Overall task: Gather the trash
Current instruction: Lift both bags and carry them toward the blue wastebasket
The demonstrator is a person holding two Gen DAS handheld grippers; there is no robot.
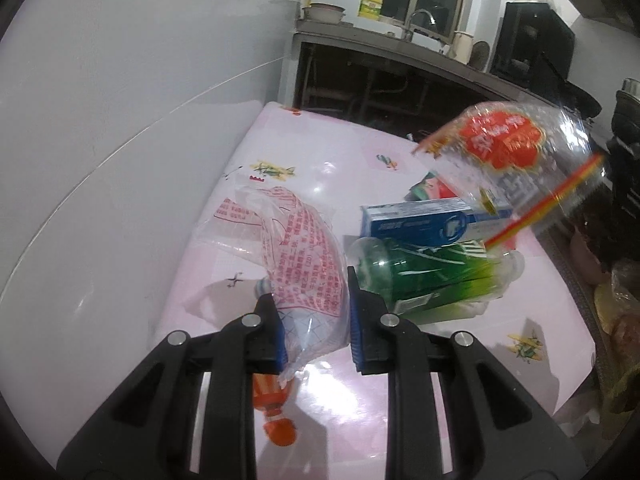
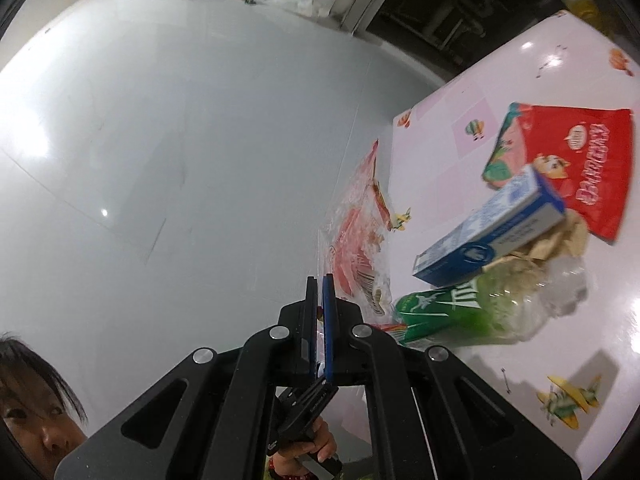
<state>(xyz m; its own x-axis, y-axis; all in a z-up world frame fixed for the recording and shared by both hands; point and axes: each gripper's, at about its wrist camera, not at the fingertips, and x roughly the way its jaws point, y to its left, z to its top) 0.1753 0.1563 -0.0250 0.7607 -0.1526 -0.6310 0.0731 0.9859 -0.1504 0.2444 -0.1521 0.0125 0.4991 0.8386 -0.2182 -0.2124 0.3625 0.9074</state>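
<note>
My left gripper (image 1: 310, 294) is shut on a clear plastic bag (image 1: 296, 248) with red print, held up over the pink table (image 1: 320, 168). An orange-capped bottle (image 1: 276, 416) hangs in the bag below the jaws. My right gripper (image 2: 320, 280) is shut on the edge of a clear wrapper (image 2: 354, 240) with a red label. In the left wrist view the same wrapper (image 1: 508, 148) shows blurred in the air at the right. On the table lie a green bottle (image 1: 424, 272), a blue box (image 1: 420, 220), a red snack bag (image 2: 580, 160) and crumpled paper (image 2: 560, 240).
The table (image 2: 580, 360) has a glossy pink cloth with small plane prints. Pale floor (image 2: 180, 140) stretches to its left. A dark counter with a sink (image 1: 420, 40) stands behind. A person's head (image 2: 32, 408) is at the lower left, and a hand (image 2: 316, 448) is below my right gripper.
</note>
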